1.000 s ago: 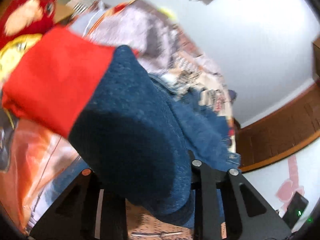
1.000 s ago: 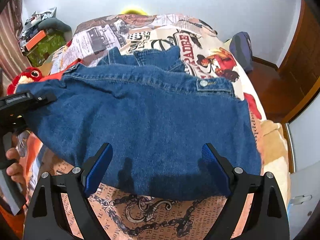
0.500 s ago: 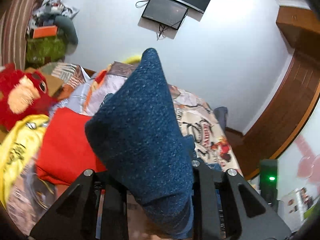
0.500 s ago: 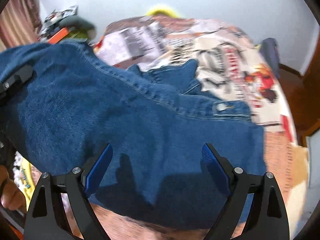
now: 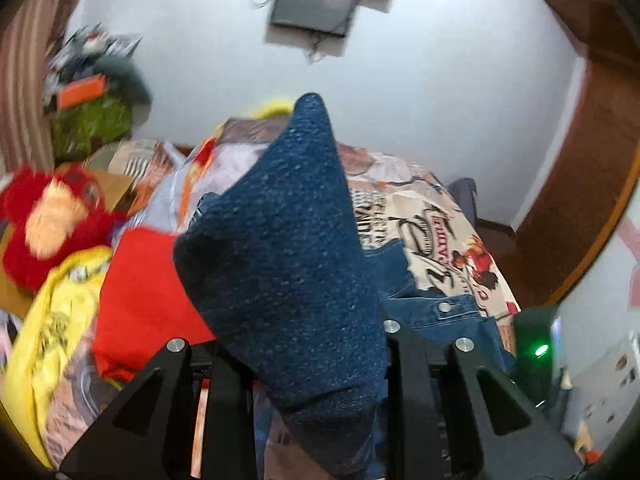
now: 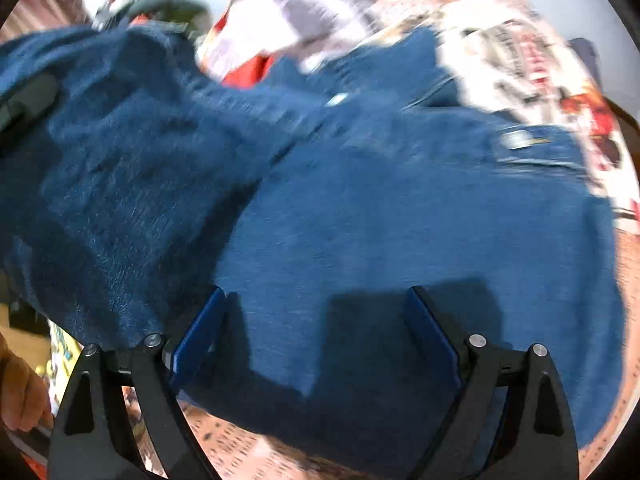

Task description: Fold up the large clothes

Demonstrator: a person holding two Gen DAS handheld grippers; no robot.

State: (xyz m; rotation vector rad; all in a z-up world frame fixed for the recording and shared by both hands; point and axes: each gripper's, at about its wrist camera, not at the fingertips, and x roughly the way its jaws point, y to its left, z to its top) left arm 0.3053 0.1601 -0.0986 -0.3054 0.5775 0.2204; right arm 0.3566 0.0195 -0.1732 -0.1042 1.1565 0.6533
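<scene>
A blue denim garment (image 6: 400, 208) lies spread on the printed bedspread (image 5: 436, 216). My left gripper (image 5: 304, 360) is shut on a corner of the denim garment (image 5: 288, 256), which stands up in a point between the fingers and hides the pads. That lifted side drapes across the left of the right wrist view (image 6: 120, 168). My right gripper (image 6: 316, 332) is open, its blue pads (image 6: 200, 332) hovering just over the near part of the denim, holding nothing.
A red folded cloth (image 5: 140, 292), a yellow garment (image 5: 52, 320) and a red plush toy (image 5: 48, 216) lie on the bed's left side. A wall screen (image 5: 316, 4) hangs above. A wooden door (image 5: 580, 184) is at right. A hand (image 6: 20, 396) shows at lower left.
The left gripper has lifted the denim edge up and carried it over toward the right. The right gripper stayed open and moved closer over the garment.
</scene>
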